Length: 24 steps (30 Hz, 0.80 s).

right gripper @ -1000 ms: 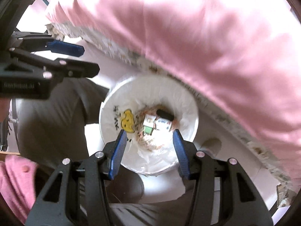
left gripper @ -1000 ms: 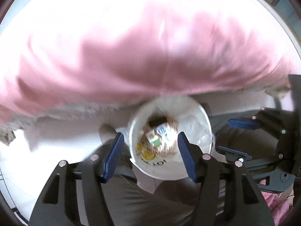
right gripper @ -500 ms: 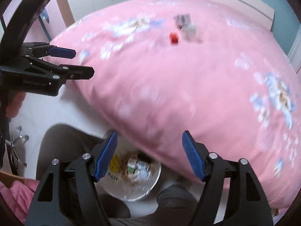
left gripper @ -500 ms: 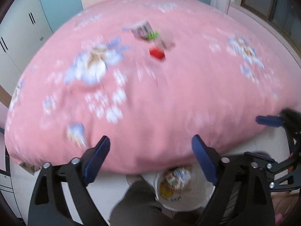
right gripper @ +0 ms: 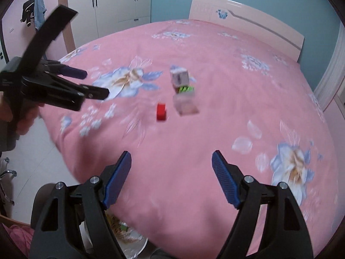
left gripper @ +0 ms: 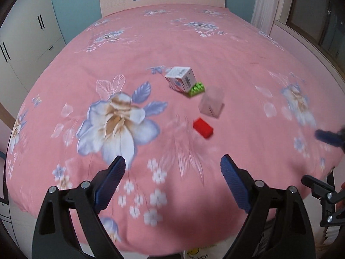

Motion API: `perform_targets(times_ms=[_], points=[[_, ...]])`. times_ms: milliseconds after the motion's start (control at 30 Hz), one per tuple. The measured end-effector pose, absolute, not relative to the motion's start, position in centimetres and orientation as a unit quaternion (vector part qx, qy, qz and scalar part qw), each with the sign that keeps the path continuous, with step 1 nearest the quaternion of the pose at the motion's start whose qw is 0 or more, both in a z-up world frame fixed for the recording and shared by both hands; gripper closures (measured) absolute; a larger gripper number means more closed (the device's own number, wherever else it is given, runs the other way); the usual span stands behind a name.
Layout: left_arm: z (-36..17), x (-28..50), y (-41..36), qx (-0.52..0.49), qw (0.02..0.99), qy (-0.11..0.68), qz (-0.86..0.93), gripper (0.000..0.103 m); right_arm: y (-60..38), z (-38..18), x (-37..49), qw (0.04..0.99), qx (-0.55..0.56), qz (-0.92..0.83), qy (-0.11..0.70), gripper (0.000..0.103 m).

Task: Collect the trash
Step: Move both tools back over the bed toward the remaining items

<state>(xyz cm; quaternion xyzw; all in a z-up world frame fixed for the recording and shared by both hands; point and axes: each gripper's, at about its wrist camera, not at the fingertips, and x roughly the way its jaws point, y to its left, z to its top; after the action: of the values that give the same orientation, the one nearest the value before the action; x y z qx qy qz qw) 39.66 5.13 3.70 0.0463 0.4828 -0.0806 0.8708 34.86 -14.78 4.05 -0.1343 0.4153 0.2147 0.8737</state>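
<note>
Now four bits of trash lie clustered mid-bed, both hand-held grippers empty.
Left hand-held gripper (left gripper: 171,179) and right hand-held gripper (right gripper: 171,170), jaws just spread, hover short of the white printed carton (left gripper: 180,79), green studded brick (left gripper: 197,89), pale pink box (left gripper: 211,104) and red plastic brick (left gripper: 203,128) on the pink floral bedspread (left gripper: 248,69); all look light and rigid, best pinched across flat sides.

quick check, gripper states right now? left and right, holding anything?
Left gripper: open, jaws have just been opening, nothing between them.
Right gripper: open, jaws have just been opening, nothing between them.
</note>
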Motion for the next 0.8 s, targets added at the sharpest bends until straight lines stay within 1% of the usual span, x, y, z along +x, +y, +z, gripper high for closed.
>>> perform_targets(times_ms=[133,333,800], points=[[2.8,43.4,4.9,0.041,0.866,0.489,-0.091,0.012,-14.3,4.1,38.3,0.874,-0.133,0.221,0.412,0.027],[1.0,48.7,4.6,0.026,0.859,0.501,-0.103,0.012,-13.2,2.6,42.8,0.867,-0.144,0.238,0.414,0.027],[-4.1,60.0,4.0,-0.006,0.847,0.517,-0.127,0.012,-10.5,-4.5,52.2,0.838,-0.128,0.264,0.46,0.027]])
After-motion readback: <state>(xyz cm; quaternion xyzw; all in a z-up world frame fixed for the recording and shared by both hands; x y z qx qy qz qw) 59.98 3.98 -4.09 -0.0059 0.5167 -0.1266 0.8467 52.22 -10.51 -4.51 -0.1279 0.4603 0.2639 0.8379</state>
